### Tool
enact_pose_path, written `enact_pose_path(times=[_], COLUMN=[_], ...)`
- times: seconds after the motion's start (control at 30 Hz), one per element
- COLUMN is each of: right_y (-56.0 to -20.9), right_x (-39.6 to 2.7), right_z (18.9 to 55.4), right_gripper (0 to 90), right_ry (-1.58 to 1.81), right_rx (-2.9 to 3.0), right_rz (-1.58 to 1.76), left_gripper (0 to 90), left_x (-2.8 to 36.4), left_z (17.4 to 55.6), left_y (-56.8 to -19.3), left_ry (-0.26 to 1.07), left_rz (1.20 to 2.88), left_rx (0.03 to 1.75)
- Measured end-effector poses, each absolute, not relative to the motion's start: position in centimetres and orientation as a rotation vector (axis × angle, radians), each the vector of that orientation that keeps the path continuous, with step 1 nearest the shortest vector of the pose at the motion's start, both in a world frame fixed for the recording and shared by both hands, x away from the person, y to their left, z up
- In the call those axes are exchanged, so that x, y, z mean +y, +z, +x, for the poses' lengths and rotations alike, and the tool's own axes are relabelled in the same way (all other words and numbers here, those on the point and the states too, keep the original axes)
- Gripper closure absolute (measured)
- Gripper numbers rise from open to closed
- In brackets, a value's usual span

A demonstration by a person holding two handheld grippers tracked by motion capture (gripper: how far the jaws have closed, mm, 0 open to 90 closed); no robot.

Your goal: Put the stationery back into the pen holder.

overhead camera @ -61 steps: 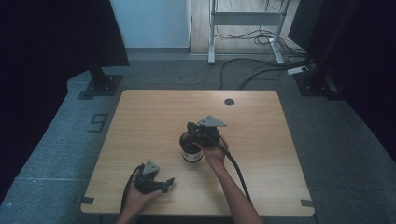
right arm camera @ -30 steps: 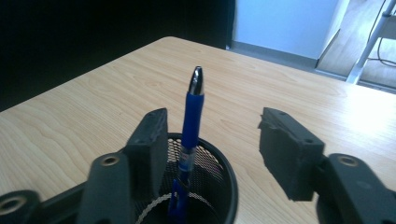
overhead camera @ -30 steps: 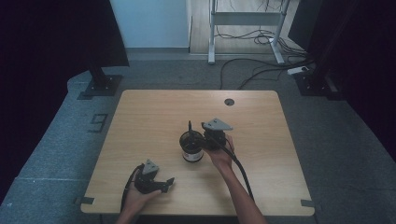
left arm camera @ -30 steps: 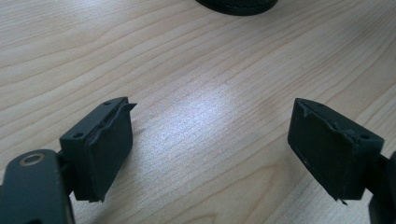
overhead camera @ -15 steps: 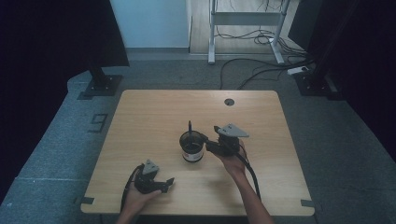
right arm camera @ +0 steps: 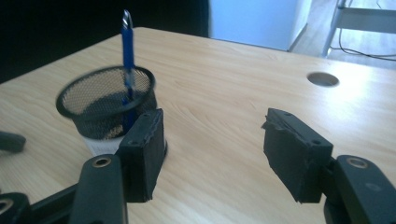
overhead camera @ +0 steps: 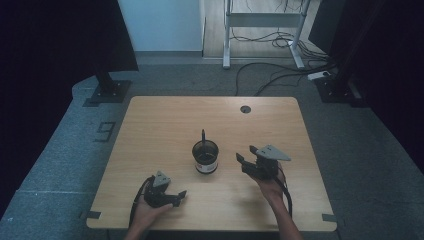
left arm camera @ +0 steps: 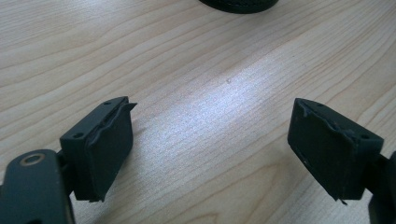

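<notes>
The right claw (overhead camera: 246, 155) has drawn back from the mesh cup (overhead camera: 205, 155) and now sits at the cup's 3 o'clock, near it but clear. Its jaws are spread with nothing between them and have just closed a little. The left claw (overhead camera: 179, 196) has not moved from the cup's 7 o'clock, jaws apart over bare tabletop (overhead camera: 165, 120). The cup stands upright mid-tabletop, with a blue pen (overhead camera: 203, 136) upright inside and poking above the rim at 12 o'clock.

The cup looks light. A careless swing back toward 9 o'clock could catch the rim or the pen tip on the right claw's near jaw. That would likely tip the cup and send the pen rolling.
</notes>
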State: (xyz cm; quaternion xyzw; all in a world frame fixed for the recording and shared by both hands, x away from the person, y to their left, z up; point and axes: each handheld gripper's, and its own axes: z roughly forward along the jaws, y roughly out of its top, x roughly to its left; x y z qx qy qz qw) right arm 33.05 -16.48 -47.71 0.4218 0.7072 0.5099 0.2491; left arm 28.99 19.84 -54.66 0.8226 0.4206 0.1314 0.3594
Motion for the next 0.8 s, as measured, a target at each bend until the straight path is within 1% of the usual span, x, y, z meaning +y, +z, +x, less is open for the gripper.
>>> enact_pose_path(times=[0.4, 0.8], right_y=[-50.0, -53.4], right_x=[-20.4, -23.1], right_z=[30.4, 29.0], right_gripper=[37.9, 38.4], right_ry=[1.294, 1.224], right_rx=[1.935, 1.940], right_rz=[1.221, 1.330], left_gripper=[14.5, 14.5], left_x=[19.8, 19.8], left_z=[29.0, 28.9], left_y=[-54.7, -54.7], left_ry=[0.342, 0.345], left_rz=[2.123, 2.127], left_rx=[1.085, 1.082])
